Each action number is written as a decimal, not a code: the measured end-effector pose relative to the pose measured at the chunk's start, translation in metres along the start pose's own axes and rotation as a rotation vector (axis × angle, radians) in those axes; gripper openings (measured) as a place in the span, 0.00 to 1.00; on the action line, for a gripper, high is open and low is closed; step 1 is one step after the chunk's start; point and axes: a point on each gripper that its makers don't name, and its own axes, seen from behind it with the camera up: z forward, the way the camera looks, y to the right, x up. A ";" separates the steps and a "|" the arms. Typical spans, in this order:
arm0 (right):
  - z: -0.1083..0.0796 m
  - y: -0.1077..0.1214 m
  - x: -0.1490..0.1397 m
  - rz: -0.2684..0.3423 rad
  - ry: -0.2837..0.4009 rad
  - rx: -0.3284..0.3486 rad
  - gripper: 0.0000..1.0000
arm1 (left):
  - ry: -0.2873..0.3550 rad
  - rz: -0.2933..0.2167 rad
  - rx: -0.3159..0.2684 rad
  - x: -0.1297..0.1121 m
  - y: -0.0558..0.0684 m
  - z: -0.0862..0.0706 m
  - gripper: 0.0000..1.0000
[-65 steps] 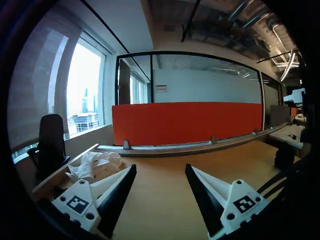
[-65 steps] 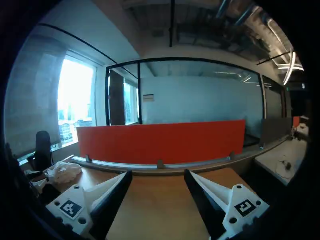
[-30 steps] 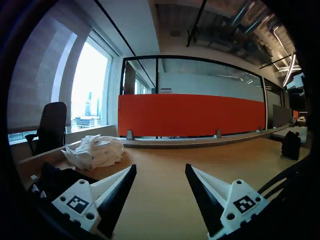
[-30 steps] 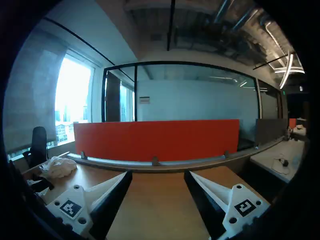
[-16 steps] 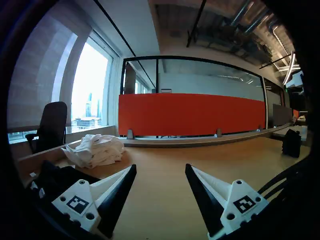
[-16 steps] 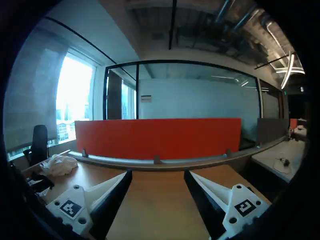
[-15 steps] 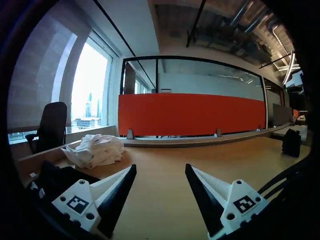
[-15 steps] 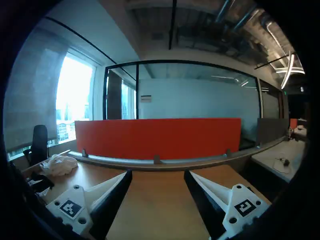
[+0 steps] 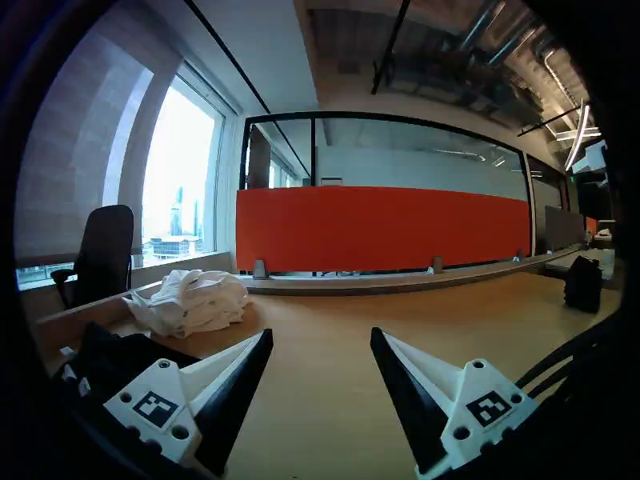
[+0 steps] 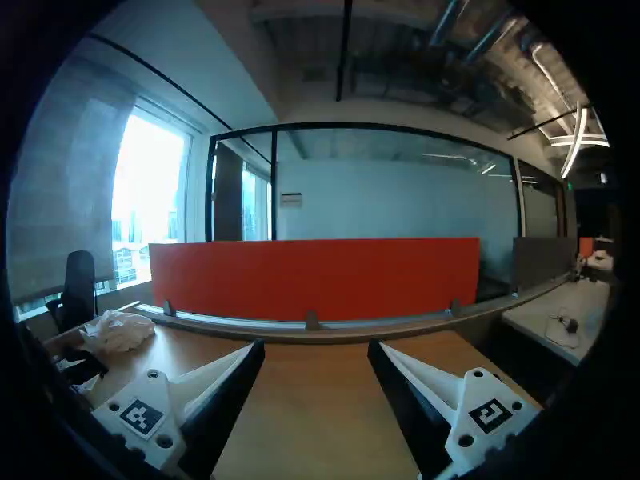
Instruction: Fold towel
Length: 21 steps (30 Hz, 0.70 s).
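Both open wide, nothing held: left gripper [image 9: 321, 331] & right gripper [image 10: 316, 344]. Crumpled towel [image 9: 192, 300] sits far-left on desk [image 9: 344, 400], well apart from both. Reach over w/ left gripper, stay low, pinch one loose edge, not the bulk.

An orange divider panel [image 9: 384, 228] is set along the far edge of a wooden desk [image 9: 320, 352]. Behind the panel a black-framed glass wall [image 9: 416, 156] is seen, with a pale wall beyond it. Left of the panel a tall window [image 9: 180, 192] is brightly lit, with city towers made out through it, and a black office chair [image 9: 100, 256] is placed below. Above the panel bare pipes [image 9: 480, 40] are hung under the ceiling, and up to its right a strip light [image 9: 578, 136] is lit. Right of the panel a paler desk [image 10: 560, 308] is seen.
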 end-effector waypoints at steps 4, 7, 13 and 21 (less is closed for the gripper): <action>0.001 0.000 0.004 -0.017 0.011 0.003 1.00 | 0.000 0.000 0.000 0.000 0.000 0.000 0.93; 0.003 0.000 0.005 -0.030 0.022 0.008 1.00 | 0.000 0.000 0.000 0.000 0.000 0.000 0.95; 0.008 0.005 0.002 -0.054 0.051 0.008 1.00 | -0.001 0.001 0.000 0.001 0.000 0.000 0.97; 0.016 0.026 -0.018 -0.044 0.062 -0.018 1.00 | -0.002 0.001 0.000 0.003 0.000 -0.001 0.97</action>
